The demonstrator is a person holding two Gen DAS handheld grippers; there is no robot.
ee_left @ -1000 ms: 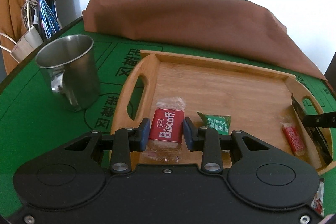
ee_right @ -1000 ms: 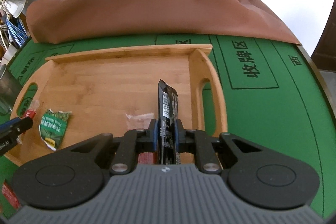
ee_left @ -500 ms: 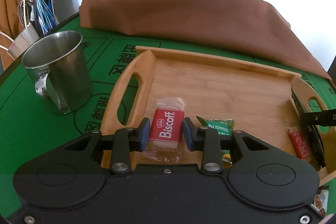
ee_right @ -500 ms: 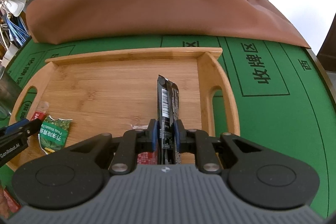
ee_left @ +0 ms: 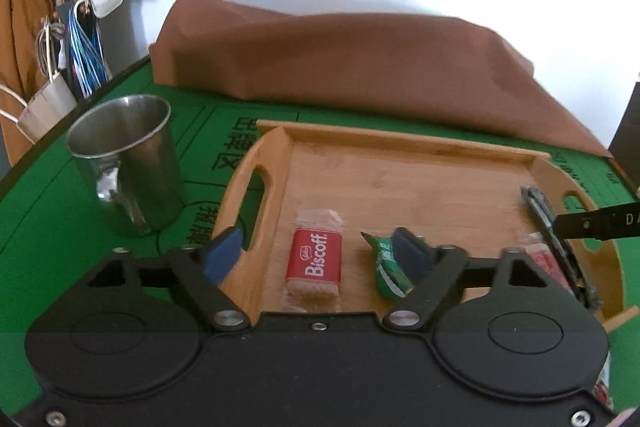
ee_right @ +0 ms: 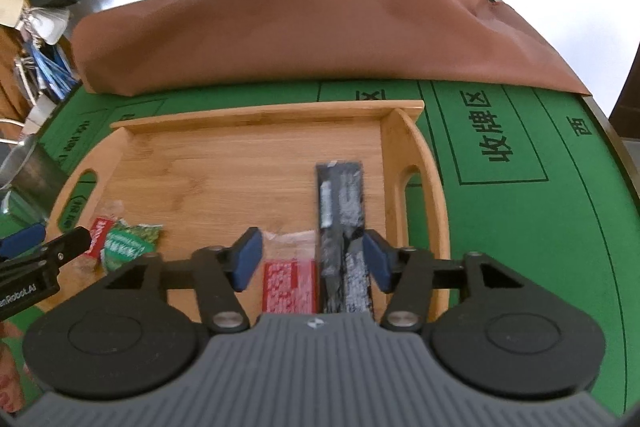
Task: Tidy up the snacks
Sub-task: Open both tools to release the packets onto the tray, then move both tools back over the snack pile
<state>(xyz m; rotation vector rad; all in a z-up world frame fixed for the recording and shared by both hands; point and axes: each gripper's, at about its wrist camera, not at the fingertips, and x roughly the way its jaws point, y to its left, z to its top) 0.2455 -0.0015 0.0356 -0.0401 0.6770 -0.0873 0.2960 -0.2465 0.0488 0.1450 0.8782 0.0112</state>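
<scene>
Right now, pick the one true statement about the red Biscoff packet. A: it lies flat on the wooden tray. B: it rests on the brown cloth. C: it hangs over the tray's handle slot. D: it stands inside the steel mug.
A: the Biscoff packet lies flat on the wooden tray, beside the green packet and apart from the steel mug.
</scene>
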